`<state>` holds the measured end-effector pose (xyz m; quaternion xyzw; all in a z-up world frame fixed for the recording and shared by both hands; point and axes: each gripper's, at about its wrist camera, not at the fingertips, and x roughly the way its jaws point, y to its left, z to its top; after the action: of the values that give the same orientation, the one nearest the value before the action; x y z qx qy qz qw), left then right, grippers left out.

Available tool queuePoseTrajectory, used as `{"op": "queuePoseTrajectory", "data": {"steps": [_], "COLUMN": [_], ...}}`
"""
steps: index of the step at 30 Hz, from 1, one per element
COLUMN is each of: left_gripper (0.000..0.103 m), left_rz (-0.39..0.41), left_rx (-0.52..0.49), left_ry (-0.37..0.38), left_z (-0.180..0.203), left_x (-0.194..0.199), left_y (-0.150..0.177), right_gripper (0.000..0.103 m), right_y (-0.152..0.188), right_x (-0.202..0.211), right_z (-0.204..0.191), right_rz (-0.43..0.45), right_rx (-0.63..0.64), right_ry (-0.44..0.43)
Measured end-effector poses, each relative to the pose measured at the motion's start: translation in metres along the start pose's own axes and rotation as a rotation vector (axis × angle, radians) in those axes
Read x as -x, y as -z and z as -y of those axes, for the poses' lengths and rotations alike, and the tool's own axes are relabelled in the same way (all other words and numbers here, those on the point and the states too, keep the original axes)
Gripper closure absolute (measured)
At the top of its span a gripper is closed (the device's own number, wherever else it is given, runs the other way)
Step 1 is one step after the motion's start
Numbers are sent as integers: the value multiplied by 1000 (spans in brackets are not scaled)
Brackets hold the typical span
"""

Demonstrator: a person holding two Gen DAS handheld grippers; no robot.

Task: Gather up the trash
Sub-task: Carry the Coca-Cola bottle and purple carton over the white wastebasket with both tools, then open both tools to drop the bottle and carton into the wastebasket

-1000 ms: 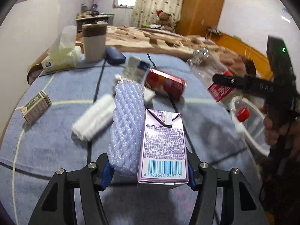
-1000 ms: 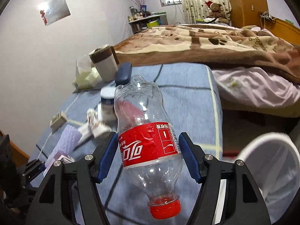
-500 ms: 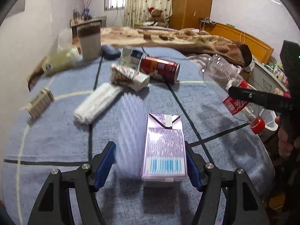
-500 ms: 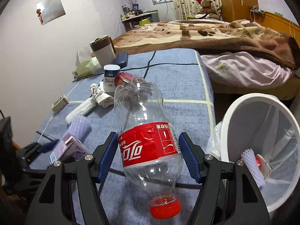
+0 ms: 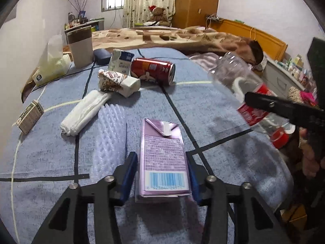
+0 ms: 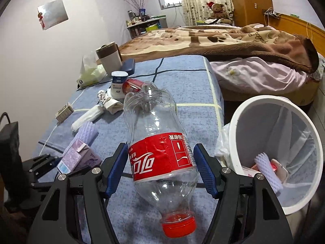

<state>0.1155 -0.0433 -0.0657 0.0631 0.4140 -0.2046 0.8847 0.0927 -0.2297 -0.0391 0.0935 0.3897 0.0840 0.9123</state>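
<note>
My left gripper (image 5: 161, 174) has its jaws closing on a purple drink carton (image 5: 162, 152), and both blue pads touch the carton's sides. A lilac foam net sleeve (image 5: 110, 134) lies on the blue tablecloth just left of the jaws, outside them. In the right wrist view my right gripper (image 6: 162, 168) is shut on a clear cola bottle (image 6: 154, 126) with a red label, its red cap towards the camera. The bottle hangs near the table's edge, left of a white bin (image 6: 264, 98). The purple carton (image 6: 79, 158) shows at lower left there.
On the table lie a red can (image 5: 152, 70), a crumpled patterned carton (image 5: 117, 83), a white cup (image 5: 120, 61), a white folded cloth (image 5: 85, 111), a small box (image 5: 30, 117), a tissue pack (image 5: 50, 69) and a tall mug (image 5: 80, 46). The bin holds a foam sleeve (image 6: 268, 170). A bed stands behind.
The foam sleeve left my left gripper's jaws and now lies beside them; the jaws widened, then narrowed on the carton alone. My right gripper carried the bottle towards the bin.
</note>
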Motion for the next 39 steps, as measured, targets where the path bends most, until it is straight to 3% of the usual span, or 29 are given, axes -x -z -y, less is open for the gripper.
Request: {"op": "queuePoseTrajectory", "data": {"steps": [7,14,23,30,39], "left_gripper": [61,61,61,61,61], "left_rz": [4,73,139,141,137], "left_rx": [-3,-18,-71,-127,-180], "left_ry": [-5,33,143,236,296], "left_z": [9,31,80,127,176], "left_x": [-1,16,20,4,-12], "left_y": [-7,-26,-66,-92,-106], "right_gripper": [35,35,35,35,35], "right_y": [2,1,-5,-5,-3], "right_x": [12,31,57,68,68], "right_z": [7,21,53,88,114], "right_rz": [30,75,126,135,129], "right_rx": [-14,-42,-107,-193,-253], "right_ry": [16,55,151,257,348]}}
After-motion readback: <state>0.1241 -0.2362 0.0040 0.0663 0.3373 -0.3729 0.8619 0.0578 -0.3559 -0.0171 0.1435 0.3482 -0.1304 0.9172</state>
